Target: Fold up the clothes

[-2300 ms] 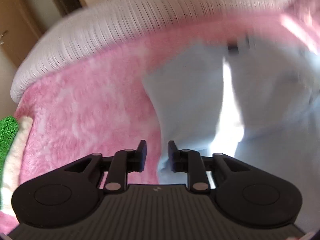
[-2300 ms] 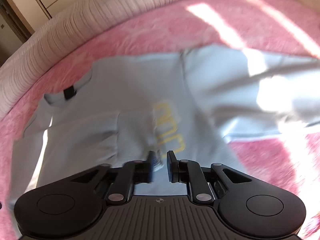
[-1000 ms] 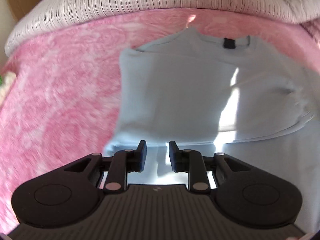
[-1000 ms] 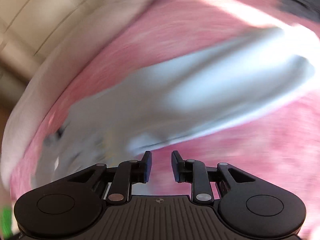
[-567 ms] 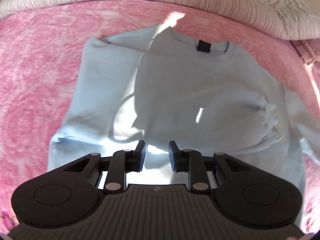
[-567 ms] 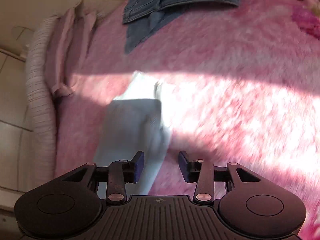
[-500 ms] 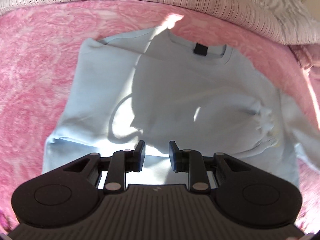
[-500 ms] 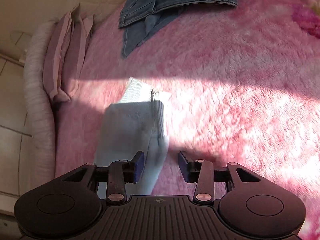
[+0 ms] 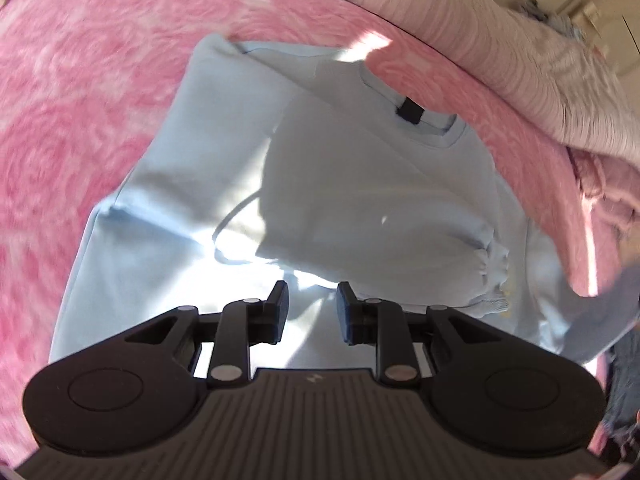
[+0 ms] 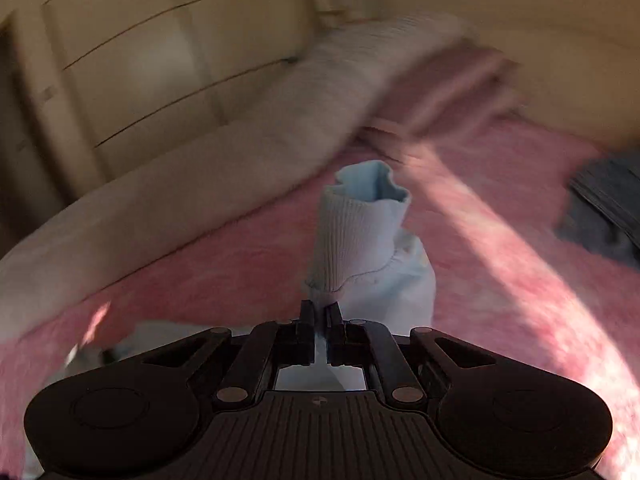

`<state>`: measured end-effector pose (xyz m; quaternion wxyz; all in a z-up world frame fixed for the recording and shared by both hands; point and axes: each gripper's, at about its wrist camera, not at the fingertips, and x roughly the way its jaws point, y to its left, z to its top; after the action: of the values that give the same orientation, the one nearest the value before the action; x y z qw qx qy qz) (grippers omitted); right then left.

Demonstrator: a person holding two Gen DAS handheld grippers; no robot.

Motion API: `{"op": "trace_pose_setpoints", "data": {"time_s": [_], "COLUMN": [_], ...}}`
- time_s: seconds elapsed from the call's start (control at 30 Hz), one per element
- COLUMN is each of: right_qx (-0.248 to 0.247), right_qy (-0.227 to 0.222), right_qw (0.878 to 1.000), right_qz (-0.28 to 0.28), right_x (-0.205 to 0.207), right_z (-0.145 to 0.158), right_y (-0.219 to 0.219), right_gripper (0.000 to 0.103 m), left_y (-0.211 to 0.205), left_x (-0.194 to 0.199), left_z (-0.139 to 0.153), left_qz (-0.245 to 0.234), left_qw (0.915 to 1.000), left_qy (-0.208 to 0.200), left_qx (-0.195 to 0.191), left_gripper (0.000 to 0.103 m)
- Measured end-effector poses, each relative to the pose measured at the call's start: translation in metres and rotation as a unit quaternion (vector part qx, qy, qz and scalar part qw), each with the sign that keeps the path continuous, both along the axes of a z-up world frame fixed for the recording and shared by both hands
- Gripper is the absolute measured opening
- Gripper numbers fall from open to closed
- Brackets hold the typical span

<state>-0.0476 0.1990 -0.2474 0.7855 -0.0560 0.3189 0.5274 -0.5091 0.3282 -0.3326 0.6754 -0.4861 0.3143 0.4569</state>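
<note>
Pink blanket (image 9: 80,92) w/ sweatshirt (image 9: 360,184), striped bedding (image 9: 500,40) behind.

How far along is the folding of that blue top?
One sleeve already lies folded across the light blue sweatshirt on the pink blanket. The right gripper is shut on the other sleeve's cuff, lifting it. The left gripper hovers open. Folding the body remains.
</note>
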Motion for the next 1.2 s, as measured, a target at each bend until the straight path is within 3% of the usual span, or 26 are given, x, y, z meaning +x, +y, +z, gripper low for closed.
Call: {"op": "trace_pose_setpoints", "data": {"time_s": [0.07,0.1,0.13,0.17,0.2,0.3,0.37,0.47,0.53,0.63,0.7,0.83,0.9,0.93,1.03,1.1,1.2], "right_qx": [0.010,0.001,-0.035,-0.072,-0.115,-0.203,-0.255,-0.300,-0.297,-0.276,-0.266,-0.271,-0.269,-0.268,-0.266,-0.273,-0.292], "right_qy": [-0.041,-0.055,-0.075,-0.095,-0.117,-0.140,-0.115,-0.048,0.009,0.058,0.063,0.047,0.040,0.037,0.031,0.029,0.023], "right_qw": [0.994,0.985,0.973,0.957,0.945,0.922,0.919,0.927,0.937,0.947,0.951,0.950,0.952,0.952,0.951,0.949,0.943], "right_qz": [0.101,0.161,0.214,0.263,0.283,0.298,0.277,0.219,0.186,0.154,0.144,0.145,0.144,0.145,0.152,0.157,0.158], "right_x": [-0.066,-0.096,-0.124,-0.151,-0.171,-0.192,-0.178,-0.143,-0.116,-0.096,-0.096,-0.103,-0.107,-0.108,-0.106,-0.105,-0.107], "right_z": [0.014,0.013,0.004,-0.006,-0.019,-0.056,-0.077,-0.092,-0.096,-0.099,-0.099,-0.106,-0.108,-0.109,-0.107,-0.108,-0.104], "right_y": [0.008,0.013,0.019,0.025,0.027,0.020,0.014,0.006,-0.001,-0.005,-0.008,-0.007,-0.009,-0.009,-0.016,-0.018,-0.012], "right_gripper": [0.005,0.012,0.026,0.034,0.041,0.041,0.041,0.041,0.041,0.041,0.041,0.041,0.041,0.041,0.041,0.041,0.041], "left_y": [-0.003,-0.005,-0.006,-0.008,-0.009,-0.011,-0.009,-0.001,0.007,0.025,0.035,0.044,0.044,0.044,0.047,0.051,0.056], "left_x": [-0.008,-0.010,-0.013,-0.015,-0.016,-0.015,-0.007,0.011,0.024,0.042,0.052,0.067,0.071,0.074,0.083,0.087,0.080], "left_z": [0.000,0.000,0.000,0.000,0.000,-0.001,-0.004,-0.012,-0.021,-0.035,-0.046,-0.069,-0.074,-0.073,-0.037,0.005,0.058], "left_qz": [0.012,0.015,0.016,0.016,0.016,0.008,-0.001,-0.010,-0.005,0.025,0.042,0.085,0.097,0.097,0.048,-0.006,-0.068], "left_qw": [0.9998,0.9997,0.9997,0.9996,0.9995,0.9990,0.9981,0.9949,0.9910,0.9806,0.9741,0.9662,0.9609,0.9605,0.9731,0.9803,0.9753], "left_qy": [-0.010,-0.014,-0.016,-0.018,-0.021,-0.039,-0.057,-0.093,-0.123,-0.173,-0.194,-0.197,-0.211,-0.218,-0.213,-0.197,-0.154], "left_qx": [-0.008,-0.011,-0.013,-0.014,-0.015,-0.019,-0.025,-0.037,-0.054,-0.089,-0.108,-0.143,-0.150,-0.144,-0.074,0.016,0.143], "left_gripper": [0.020,0.020,0.020,0.020,0.020,0.021,0.021,0.023,0.024,0.025,0.027,0.027,0.018,0.002,0.003,0.003,0.003]}}
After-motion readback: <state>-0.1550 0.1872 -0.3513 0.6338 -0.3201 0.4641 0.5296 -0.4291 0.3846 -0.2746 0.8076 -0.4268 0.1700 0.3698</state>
